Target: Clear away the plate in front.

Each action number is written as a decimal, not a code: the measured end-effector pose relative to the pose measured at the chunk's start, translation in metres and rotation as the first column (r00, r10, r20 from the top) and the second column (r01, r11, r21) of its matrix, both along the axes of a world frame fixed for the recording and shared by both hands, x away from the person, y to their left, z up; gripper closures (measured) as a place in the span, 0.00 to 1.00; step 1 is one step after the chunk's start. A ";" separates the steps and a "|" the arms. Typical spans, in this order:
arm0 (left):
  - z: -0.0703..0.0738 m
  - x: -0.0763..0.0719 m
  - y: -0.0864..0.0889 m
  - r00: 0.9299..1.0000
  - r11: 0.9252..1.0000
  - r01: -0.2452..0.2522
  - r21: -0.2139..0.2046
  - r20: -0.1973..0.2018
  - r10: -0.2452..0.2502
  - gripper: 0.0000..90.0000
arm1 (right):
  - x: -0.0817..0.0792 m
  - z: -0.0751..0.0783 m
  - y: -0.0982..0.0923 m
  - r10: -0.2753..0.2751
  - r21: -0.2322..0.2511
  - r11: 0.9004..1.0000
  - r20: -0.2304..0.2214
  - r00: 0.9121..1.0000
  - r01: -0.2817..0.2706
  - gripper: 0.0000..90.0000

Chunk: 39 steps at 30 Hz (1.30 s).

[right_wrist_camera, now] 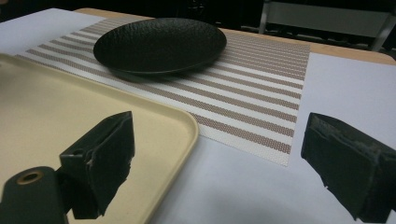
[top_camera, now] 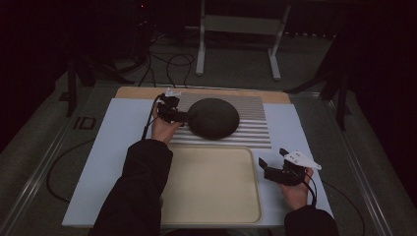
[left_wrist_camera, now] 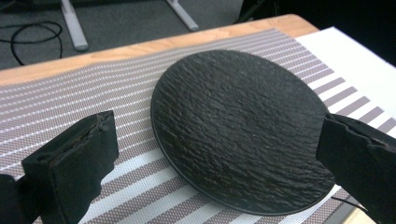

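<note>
Bench (top_camera: 118, 147), seen from the person's side, left to right. A white sheet covers most of the bench top; a wooden edge shows along the far side.

Left: the left hand (top_camera: 164, 129) holds the left gripper (top_camera: 183, 117) at the left rim of the plate (top_camera: 213, 118). In the left gripper view the jaws stand wide apart, one on each side of the plate (left_wrist_camera: 238, 130), and nothing is clamped between them; whether a jaw touches the rim cannot be told. A cable trails from the gripper back toward the sleeve.

Centre: the plate, black, round and rough-textured, lies flat on a striped mat (top_camera: 251, 125) at the far half of the bench. Just nearer the person, touching or almost touching the mat's near edge, lies a cream tray (top_camera: 211, 196) with a raised rim and bare inside.

Right: the right hand (top_camera: 296, 189) holds the right gripper (top_camera: 263, 166) low over the white sheet, just beside the tray's right edge and well apart from the plate. In the right gripper view its jaws are spread wide and hold nothing; between them appear the tray's corner (right_wrist_camera: 177, 121), the mat (right_wrist_camera: 261, 93) and, farther off, the plate (right_wrist_camera: 161, 44).
</note>
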<state>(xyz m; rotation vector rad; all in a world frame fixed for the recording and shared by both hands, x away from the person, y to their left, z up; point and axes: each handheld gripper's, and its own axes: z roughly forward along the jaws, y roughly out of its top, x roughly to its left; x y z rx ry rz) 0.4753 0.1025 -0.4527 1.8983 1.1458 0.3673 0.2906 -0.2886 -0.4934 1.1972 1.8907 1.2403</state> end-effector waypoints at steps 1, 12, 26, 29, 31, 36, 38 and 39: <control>0.000 0.000 0.000 1.000 1.000 0.000 0.000 0.000 0.000 0.00 | 0.000 0.000 0.000 0.000 0.000 1.000 0.000 1.000 0.000 0.11; -0.022 0.012 -0.001 0.993 0.999 -0.005 -0.044 -0.115 0.000 0.00 | 0.001 0.000 0.000 0.004 0.002 1.000 0.000 1.000 -0.004 0.11; -0.040 0.017 -0.006 0.969 0.992 0.060 -0.113 -0.233 -0.085 0.03 | 0.001 0.000 -0.002 0.004 0.005 1.000 0.000 1.000 -0.004 0.11; -0.043 0.018 -0.004 0.961 0.987 0.068 -0.142 -0.255 -0.103 0.04 | 0.001 0.000 -0.002 0.004 0.005 1.000 -0.001 1.000 -0.004 0.11; -0.044 0.019 -0.004 0.959 0.988 0.071 -0.140 -0.262 -0.106 0.05 | 0.001 0.000 -0.002 0.003 0.005 1.000 -0.001 1.000 -0.003 0.11; -0.047 0.019 -0.007 0.947 0.983 0.104 -0.153 -0.286 -0.145 0.08 | 0.001 0.000 -0.002 0.003 0.005 1.000 -0.002 1.000 -0.003 0.11; -0.049 0.019 -0.008 0.946 0.985 0.100 -0.139 -0.295 -0.138 0.08 | 0.001 0.000 -0.002 0.003 0.005 1.000 -0.002 1.000 -0.003 0.11; -0.050 0.019 -0.009 0.945 0.987 0.097 -0.126 -0.300 -0.131 0.10 | 0.001 0.000 -0.002 0.003 0.004 1.000 -0.001 1.000 -0.003 0.11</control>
